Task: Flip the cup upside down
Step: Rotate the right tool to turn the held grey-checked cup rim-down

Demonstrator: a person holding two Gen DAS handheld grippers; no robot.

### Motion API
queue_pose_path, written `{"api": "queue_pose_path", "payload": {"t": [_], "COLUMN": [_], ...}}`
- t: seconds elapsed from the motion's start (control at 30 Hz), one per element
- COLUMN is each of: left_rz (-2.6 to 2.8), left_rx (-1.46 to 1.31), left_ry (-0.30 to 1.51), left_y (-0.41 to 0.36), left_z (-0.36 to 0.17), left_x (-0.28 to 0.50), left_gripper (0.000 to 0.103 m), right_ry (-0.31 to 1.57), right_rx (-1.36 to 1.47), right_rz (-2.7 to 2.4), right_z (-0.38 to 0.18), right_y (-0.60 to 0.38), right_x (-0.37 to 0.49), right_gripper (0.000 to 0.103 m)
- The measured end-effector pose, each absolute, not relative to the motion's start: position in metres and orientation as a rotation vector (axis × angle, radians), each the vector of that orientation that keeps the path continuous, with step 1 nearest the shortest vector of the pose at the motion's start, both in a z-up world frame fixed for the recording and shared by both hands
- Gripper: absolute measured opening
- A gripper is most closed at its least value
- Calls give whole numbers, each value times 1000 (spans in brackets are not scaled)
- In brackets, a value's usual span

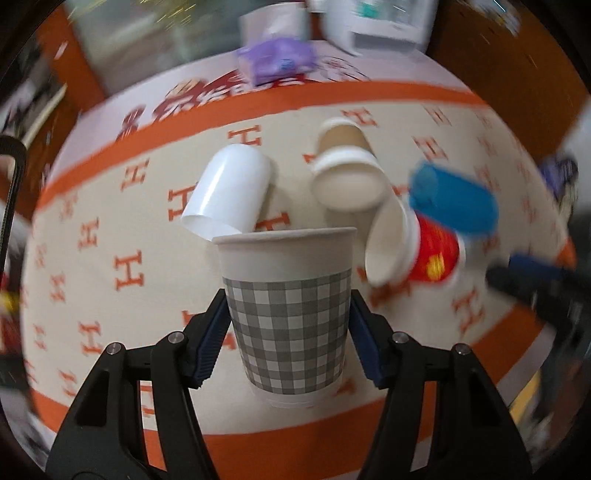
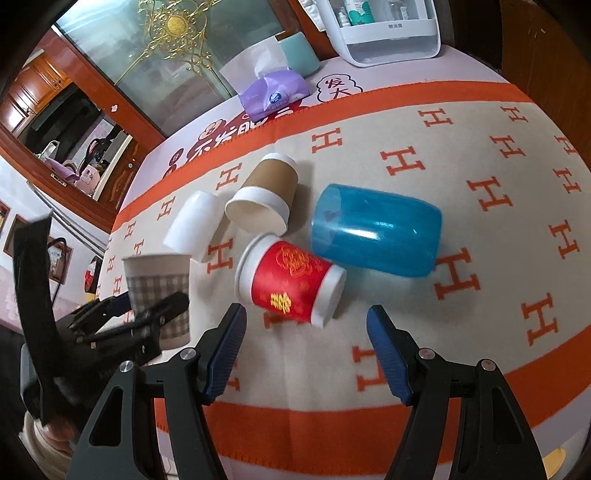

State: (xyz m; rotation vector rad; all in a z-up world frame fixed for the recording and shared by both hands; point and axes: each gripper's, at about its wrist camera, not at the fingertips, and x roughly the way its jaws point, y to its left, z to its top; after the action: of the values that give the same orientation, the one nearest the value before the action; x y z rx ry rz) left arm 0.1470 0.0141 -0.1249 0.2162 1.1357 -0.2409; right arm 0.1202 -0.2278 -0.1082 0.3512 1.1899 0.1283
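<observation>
My left gripper [image 1: 288,328] is shut on a grey-checked paper cup [image 1: 288,306], holding it upright, mouth up, above the cloth; the cup also shows in the right wrist view [image 2: 157,284]. My right gripper [image 2: 306,350] is open and empty, just short of a red paper cup [image 2: 291,282] lying on its side. Beside it lie a blue plastic cup [image 2: 376,236], a brown paper cup [image 2: 266,195] and a white cup [image 2: 194,223], all on their sides. They also show in the left wrist view: red [image 1: 432,254], blue [image 1: 454,197], brown [image 1: 347,166], white [image 1: 229,188].
A cream cloth [image 2: 480,258] with orange H marks and an orange border covers the table. At the back stand a purple tissue pack [image 2: 273,92], a teal container [image 2: 301,51] and a white appliance [image 2: 391,33]. A glass cabinet stands behind the table.
</observation>
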Motion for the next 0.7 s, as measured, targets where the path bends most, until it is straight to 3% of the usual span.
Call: {"api": "queue_pose_path", "payload": {"t": [0.27, 0.7], "left_rz": [-504, -758], "left_rx": [660, 880], "left_ry": [1077, 1101], "left_y": [-26, -58], "left_z": [-153, -179], "left_x": [71, 49], "left_gripper": [59, 61], "right_ry": [1261, 1350], "right_rx": [339, 297], "right_rz": [156, 128], "right_z": [-119, -148], "right_y": [-234, -248], "right_x": [82, 38], "right_gripper": [69, 69]}}
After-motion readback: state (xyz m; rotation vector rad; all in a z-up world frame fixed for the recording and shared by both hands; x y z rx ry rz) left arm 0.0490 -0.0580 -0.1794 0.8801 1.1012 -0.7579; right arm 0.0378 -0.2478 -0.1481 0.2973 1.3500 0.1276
